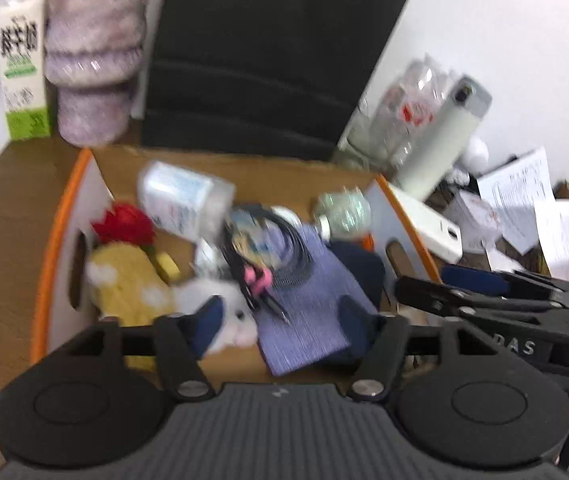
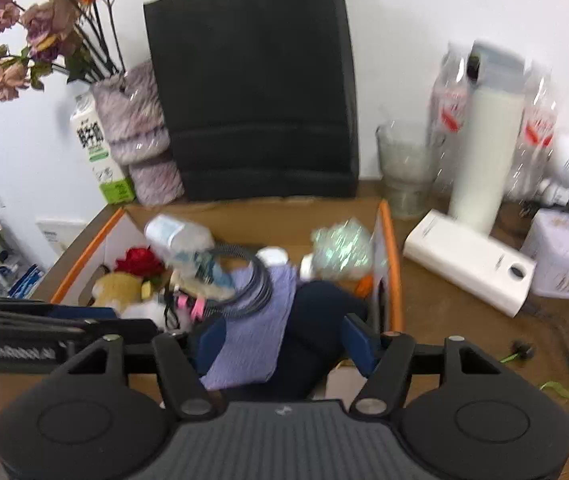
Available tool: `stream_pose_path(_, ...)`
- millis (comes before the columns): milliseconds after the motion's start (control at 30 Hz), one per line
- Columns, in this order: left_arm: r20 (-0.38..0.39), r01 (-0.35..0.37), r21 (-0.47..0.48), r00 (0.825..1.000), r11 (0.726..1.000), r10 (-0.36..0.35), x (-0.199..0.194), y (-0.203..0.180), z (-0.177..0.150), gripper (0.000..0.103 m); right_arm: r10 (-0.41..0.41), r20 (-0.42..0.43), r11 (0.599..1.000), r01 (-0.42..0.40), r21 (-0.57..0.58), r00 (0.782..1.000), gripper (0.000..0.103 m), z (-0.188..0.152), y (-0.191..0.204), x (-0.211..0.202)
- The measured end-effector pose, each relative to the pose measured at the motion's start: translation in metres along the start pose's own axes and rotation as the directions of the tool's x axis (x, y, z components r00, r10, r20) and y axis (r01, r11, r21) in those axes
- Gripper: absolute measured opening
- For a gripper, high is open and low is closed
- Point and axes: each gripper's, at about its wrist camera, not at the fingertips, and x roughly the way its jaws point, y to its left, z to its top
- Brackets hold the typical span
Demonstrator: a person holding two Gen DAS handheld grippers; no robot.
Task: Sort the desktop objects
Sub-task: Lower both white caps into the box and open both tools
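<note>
An orange-rimmed cardboard box (image 1: pixel 58 216) (image 2: pixel 389 248) on the desk holds a yellow plush with red top (image 1: pixel 124 276), a clear bottle (image 1: pixel 184 200), coiled black cable (image 1: pixel 288 248), a purple cloth (image 1: pixel 308 304) (image 2: pixel 256 332), a dark blue cloth (image 2: pixel 316 320) and a shiny green ball (image 1: pixel 342 208). My left gripper (image 1: pixel 280 320) is open and empty above the box's near side. My right gripper (image 2: pixel 284 340) is open and empty over the cloths. Each gripper shows at the other view's edge.
A black paper bag (image 2: pixel 252 80) stands behind the box, with a milk carton (image 2: pixel 98 152), purple vase (image 2: pixel 136 128) and dried flowers to its left. To the right are a glass jug (image 2: pixel 408 168), white tumbler (image 2: pixel 484 152), white power bank (image 2: pixel 472 264), papers (image 1: pixel 524 196) and cables.
</note>
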Motion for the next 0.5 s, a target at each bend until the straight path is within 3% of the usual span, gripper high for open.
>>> stream_pose_path(167,0.065,-0.046,-0.01,0.997,0.999,0.047,-0.027,0.001,0.004,0.093,-0.003,0.047,1.0,0.003,-0.004,0.999,0.073,0.006,0.003,-0.028)
stream_pose_path(233,0.073,-0.088,0.0,0.993,0.996,0.088,-0.035,0.0,-0.002,0.094,-0.005,0.053,1.0,0.006,-0.016,0.999,0.075,0.001,0.008,-0.039)
stream_pose_path(300,0.134,-0.18,0.043,0.976,0.983,0.173,-0.049,-0.004,-0.017,0.097,-0.013,0.066,0.999,0.016,-0.032,0.998,0.075,-0.008,0.014,-0.051)
stream_pose_path(367,0.229,-0.274,0.052,0.939,0.96,0.256,-0.062,-0.01,-0.045,0.103,-0.006,0.105,0.999,0.011,-0.047,0.994,0.078,-0.024,0.02,-0.067)
stream_pose_path(400,0.239,-0.282,0.05,0.935,0.958,0.263,-0.065,-0.012,-0.058,0.103,0.001,0.124,0.998,0.006,-0.056,0.992,0.079,-0.033,0.023,-0.073)
stream_pose_path(500,0.233,-0.221,0.016,0.949,0.975,0.211,-0.078,-0.012,-0.098,0.103,-0.034,0.205,0.992,0.058,-0.113,0.978,0.079,-0.073,0.038,-0.091)
